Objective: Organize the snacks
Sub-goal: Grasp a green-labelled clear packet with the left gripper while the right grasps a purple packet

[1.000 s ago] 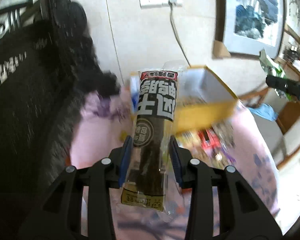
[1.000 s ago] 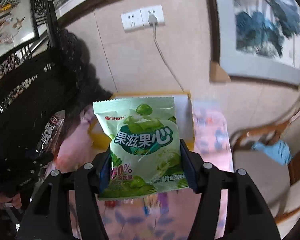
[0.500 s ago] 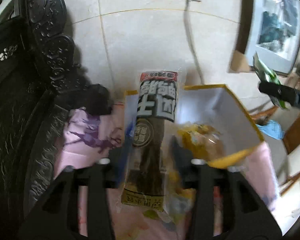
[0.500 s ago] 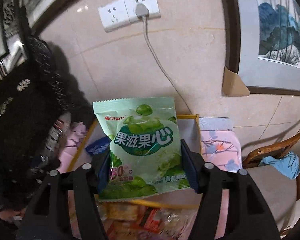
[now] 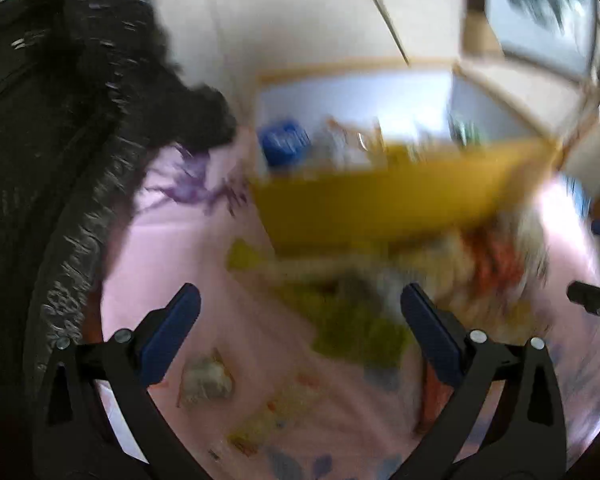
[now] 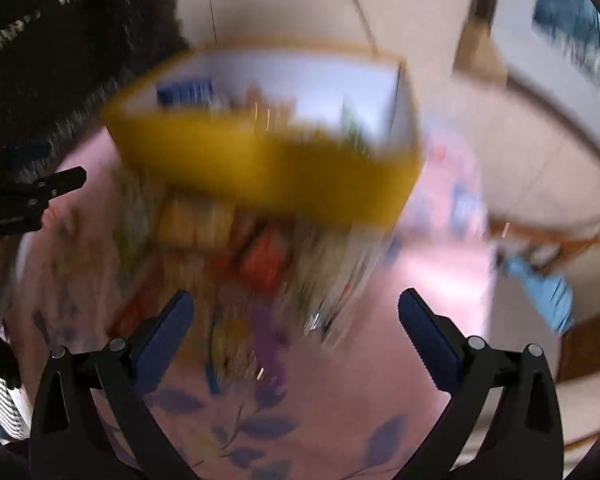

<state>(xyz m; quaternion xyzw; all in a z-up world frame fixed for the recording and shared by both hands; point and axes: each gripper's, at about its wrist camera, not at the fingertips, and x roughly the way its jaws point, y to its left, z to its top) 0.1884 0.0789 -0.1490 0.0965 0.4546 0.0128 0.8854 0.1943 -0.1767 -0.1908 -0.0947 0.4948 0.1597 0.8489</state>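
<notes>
Both views are motion-blurred. A yellow box (image 5: 380, 204) with a white inside stands on the pink floral cloth and holds several snack packs, one blue (image 5: 284, 142). It also shows in the right wrist view (image 6: 268, 164). A blurred pile of loose snacks (image 5: 420, 280) lies in front of it, also in the right wrist view (image 6: 240, 248). My left gripper (image 5: 300, 312) is open and empty above the cloth. My right gripper (image 6: 296, 312) is open and empty above the pile.
A dark carved chair (image 5: 60, 140) stands at the left. A tiled wall with a cable (image 6: 360, 8) and a framed painting (image 6: 572, 20) is behind the box. A wooden chair with a blue cloth (image 6: 540, 284) is at the right.
Both grippers have opened and let go: the dark sausage pack and the green candy bag are no longer held. Both grippers have pulled back from over the box.
</notes>
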